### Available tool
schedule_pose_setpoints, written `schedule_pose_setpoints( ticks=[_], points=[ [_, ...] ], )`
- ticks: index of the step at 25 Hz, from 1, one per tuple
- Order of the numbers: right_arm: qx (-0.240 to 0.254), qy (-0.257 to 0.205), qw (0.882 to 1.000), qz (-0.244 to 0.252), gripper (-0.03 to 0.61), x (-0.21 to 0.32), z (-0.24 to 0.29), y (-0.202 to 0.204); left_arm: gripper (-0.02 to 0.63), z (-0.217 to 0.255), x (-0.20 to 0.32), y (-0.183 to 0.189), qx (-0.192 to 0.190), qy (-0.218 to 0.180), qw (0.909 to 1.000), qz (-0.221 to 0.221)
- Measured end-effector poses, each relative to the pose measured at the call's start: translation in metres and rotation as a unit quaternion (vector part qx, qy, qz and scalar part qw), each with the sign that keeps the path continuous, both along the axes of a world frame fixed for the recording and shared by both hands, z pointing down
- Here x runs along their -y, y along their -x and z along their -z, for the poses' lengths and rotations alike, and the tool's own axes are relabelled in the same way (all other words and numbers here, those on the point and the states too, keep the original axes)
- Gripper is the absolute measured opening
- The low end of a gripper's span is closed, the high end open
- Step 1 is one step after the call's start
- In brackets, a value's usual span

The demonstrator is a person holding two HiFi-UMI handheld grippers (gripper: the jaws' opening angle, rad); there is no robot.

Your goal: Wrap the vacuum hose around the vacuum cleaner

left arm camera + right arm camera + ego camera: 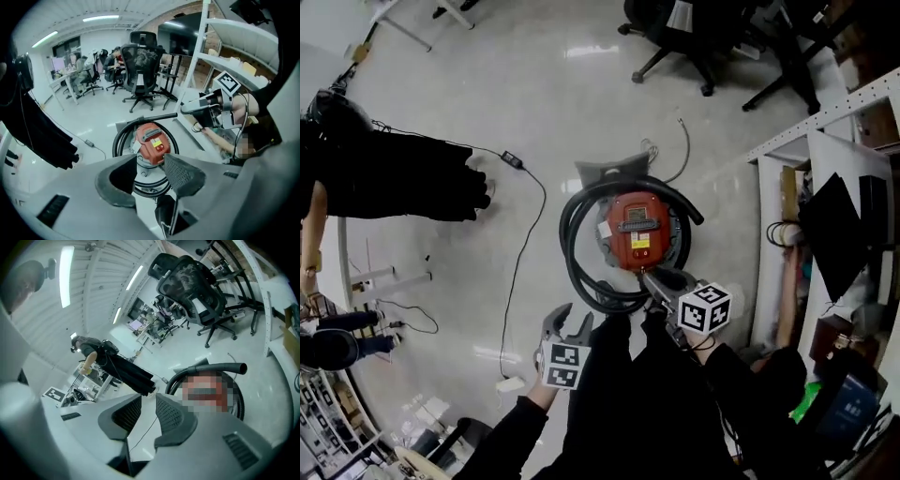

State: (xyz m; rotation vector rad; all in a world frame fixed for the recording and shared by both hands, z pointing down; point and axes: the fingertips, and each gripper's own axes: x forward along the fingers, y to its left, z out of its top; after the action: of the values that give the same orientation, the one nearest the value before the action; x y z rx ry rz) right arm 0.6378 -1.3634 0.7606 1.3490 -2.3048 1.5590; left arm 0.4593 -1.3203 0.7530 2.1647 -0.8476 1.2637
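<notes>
The vacuum cleaner point(636, 230) stands on the floor, its red top facing up. Its black hose point(572, 246) lies coiled around the body, with the stiff end sticking out to the right point(689, 208). My left gripper point(569, 324) hovers below-left of the coil, jaws apart with nothing between them. My right gripper point(658, 281) is just below the vacuum, jaws nearly together and empty. In the left gripper view the vacuum point(152, 143) and hose point(123, 140) show beyond the left gripper point(147, 164). In the right gripper view the hose point(225, 367) lies past the right gripper point(148, 401).
Metal shelving point(825, 122) runs along the right. Office chairs point(684, 37) stand at the back. A thin black cable point(525, 234) trails across the floor to a white plug point(511, 384). A person in black point(394, 178) is at the left.
</notes>
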Motion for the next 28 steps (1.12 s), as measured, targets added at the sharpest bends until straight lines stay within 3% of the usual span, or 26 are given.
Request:
schedule_pose_setpoints(
  ticks=[2,6,10,16,23,28],
  points=[
    [-0.001,-0.010,0.999,0.035,0.090,-0.015,0.034,0.015,0.163,0.032,-0.019,-0.004,-0.001,-0.008,0.9998,-0.018],
    [-0.021,-0.056,0.994,0.087,0.080,-0.026,0.097,0.031,0.086,0.100,-0.032,-0.026,-0.042,-0.035,0.9979,-0.033],
    [-0.052,-0.087,0.991,0.090,0.080,-0.040,0.130,0.018,0.084,0.143,-0.029,-0.050,-0.059,-0.065,0.9954,-0.038],
    [-0.074,-0.095,0.986,0.111,0.080,-0.082,0.142,0.004,0.084,0.167,-0.044,-0.073,-0.056,-0.079,0.9945,-0.041],
    [-0.116,-0.082,0.986,0.091,0.080,-0.122,0.168,0.014,0.084,0.186,-0.052,-0.069,-0.104,-0.069,0.9898,-0.068],
    [-0.142,-0.064,0.987,0.028,0.080,-0.127,0.178,0.045,0.084,0.195,-0.045,-0.013,-0.145,-0.089,0.9824,-0.077]
  ],
)
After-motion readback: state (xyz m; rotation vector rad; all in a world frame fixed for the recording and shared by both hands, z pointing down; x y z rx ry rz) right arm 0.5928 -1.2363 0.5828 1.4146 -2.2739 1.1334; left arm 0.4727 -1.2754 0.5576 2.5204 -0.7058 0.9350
